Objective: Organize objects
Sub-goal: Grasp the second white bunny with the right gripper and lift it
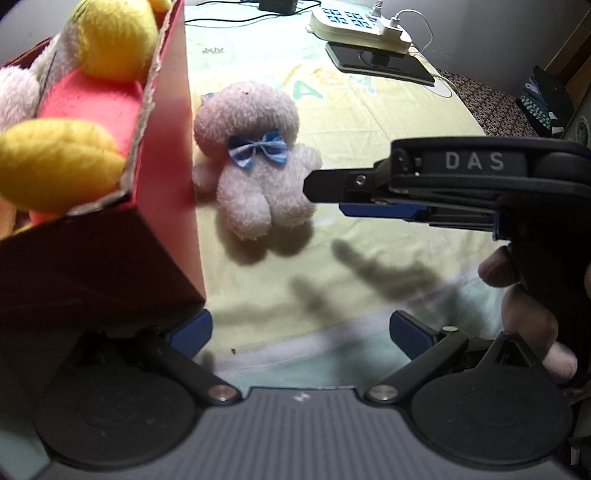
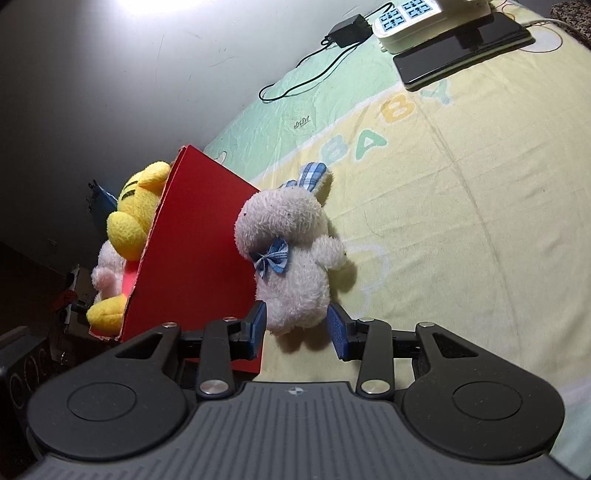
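The right gripper (image 2: 297, 326) angles down toward a yellow blanket (image 2: 461, 221), low over it. Its blue pads (image 2: 338, 332) stand about half apart on either side of the legs of a white plush bunny (image 2: 291, 254) (blue bow at its neck), with a gap showing on the right side; nothing is gripped. The bunny lies on the blanket, just beside the wall of a red box (image 2: 195, 258), seemingly touching it. Inside the box sit a yellow plush toy (image 2: 136, 210) and a pale one (image 2: 107, 269).

The left gripper (image 1: 299, 332) points steeply down near the corner of the box (image 1: 170, 155), jaws wide apart and empty. A hand (image 1: 524, 306) wraps the right gripper's handle. Beyond the bunny, well away from the box, lie a power strip (image 2: 417, 18) and a phone (image 2: 461, 48).
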### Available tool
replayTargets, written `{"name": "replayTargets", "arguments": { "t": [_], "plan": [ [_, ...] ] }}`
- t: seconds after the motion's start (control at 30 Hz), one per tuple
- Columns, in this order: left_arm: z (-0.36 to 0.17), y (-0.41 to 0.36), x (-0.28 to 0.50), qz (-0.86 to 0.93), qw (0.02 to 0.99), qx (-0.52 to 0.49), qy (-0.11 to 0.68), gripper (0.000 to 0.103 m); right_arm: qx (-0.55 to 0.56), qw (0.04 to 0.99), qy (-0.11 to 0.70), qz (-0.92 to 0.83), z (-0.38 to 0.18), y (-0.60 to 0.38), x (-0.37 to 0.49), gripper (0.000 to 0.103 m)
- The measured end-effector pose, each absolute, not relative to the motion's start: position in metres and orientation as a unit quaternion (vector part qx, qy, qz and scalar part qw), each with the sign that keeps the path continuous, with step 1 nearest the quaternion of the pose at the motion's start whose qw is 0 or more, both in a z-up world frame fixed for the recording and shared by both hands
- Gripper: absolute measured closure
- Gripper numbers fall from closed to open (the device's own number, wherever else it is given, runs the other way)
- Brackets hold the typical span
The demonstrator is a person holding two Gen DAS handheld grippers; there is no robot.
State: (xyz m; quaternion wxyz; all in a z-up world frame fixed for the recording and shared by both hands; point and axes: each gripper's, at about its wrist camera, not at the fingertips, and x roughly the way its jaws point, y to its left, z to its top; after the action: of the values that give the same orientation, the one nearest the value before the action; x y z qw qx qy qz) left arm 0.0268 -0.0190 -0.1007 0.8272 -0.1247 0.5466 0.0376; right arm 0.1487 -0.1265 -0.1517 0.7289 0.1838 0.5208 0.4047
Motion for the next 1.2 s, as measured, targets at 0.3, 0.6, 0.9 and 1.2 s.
{"name": "replayTargets", "arguments": {
  "t": [0.3,0.6,0.9,1.2],
  "plan": [
    [-0.1,-0.016,0.019,0.085,0.828,-0.138,0.536,0.002,0.18,0.701,0.545,0.424,-0.172,-0.107,0.163,0.067],
    [-0.095,-0.018,0.015,0.091,0.834,-0.136,0.527,0.002,0.189,0.697,0.542,0.43,-0.166,-0.127,0.156,0.082],
    [-0.091,-0.024,0.007,0.044,0.847,-0.13,0.514,0.002,0.172,0.685,0.559,0.433,-0.16,-0.167,0.127,0.082],
    [-0.093,-0.035,0.024,0.022,0.851,-0.125,0.51,0.002,0.189,0.687,0.546,0.441,-0.147,-0.189,0.128,0.075]
  ]
}}
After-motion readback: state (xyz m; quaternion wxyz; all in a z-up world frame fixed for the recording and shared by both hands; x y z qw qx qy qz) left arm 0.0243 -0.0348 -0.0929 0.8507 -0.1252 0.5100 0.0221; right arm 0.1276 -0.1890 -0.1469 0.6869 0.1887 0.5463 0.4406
